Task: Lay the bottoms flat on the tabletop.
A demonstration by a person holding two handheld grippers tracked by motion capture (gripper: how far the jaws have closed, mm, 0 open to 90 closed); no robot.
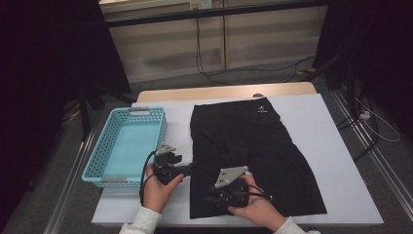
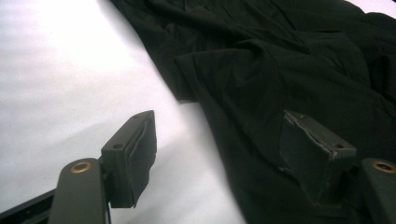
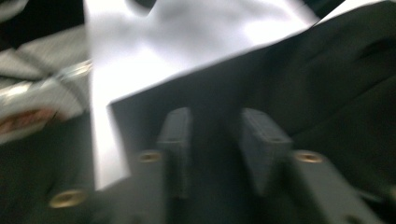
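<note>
High view: black garment (image 1: 248, 156) lies flat on the white counter (image 1: 336, 146), reaching its near edge, with a blue basket (image 1: 127, 146) at the left edge; left tongs (image 1: 187, 168) sit at the garment's left hem, right tongs (image 1: 210, 191) over its near left corner. Left gripper view: left tongs (image 2: 219, 154) gape wide, one jaw over the counter, the other on cloth. Right gripper view, blurred: right tongs (image 3: 215, 140) part narrowly above the garment's corner, gripping nothing.

Open white table surface (image 1: 336, 146) right of the black garment (image 1: 253, 146), free for passing; narrow bare strip between garment and blue basket (image 1: 127, 145), partly taken by the left gripper (image 1: 187, 169); basket walling off the left edge
</note>
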